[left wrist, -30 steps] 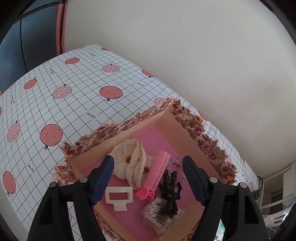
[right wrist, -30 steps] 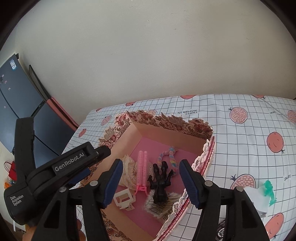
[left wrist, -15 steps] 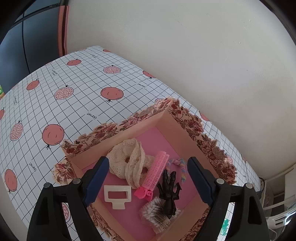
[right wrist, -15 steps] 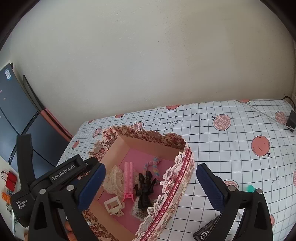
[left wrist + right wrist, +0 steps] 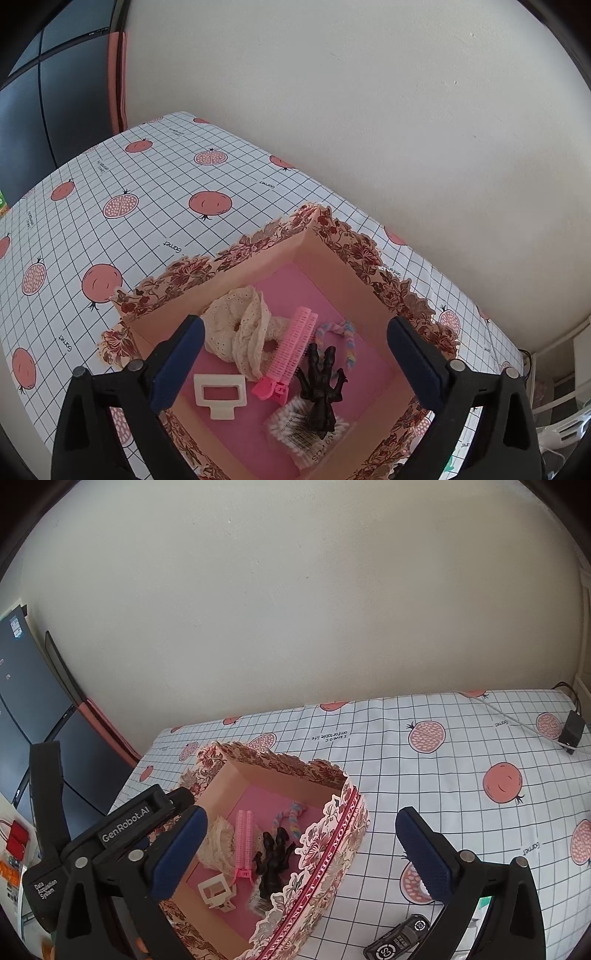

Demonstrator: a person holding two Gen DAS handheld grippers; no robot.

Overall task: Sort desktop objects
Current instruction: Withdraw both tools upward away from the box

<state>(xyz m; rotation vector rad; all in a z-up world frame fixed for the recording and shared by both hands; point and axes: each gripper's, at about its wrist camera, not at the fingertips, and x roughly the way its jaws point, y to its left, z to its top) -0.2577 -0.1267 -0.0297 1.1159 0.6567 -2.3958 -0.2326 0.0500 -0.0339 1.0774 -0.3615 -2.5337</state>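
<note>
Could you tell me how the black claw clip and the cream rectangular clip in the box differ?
The black claw clip is dark and shaped like a clawed hand with spread fingers; the cream rectangular clip is pale, flat and an open frame. The black one rests partly on the packet of cotton swabs; the cream one lies directly on the pink floor of the box. Both lie inside the box, apart from each other.

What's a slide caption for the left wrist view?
Open left gripper above floral box holding cream scrunchie, pink clip, black claw clip.

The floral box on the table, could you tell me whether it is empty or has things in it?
It has things in it. The box holds a lace scrunchie, a pink clip, a black claw clip and more.
</note>
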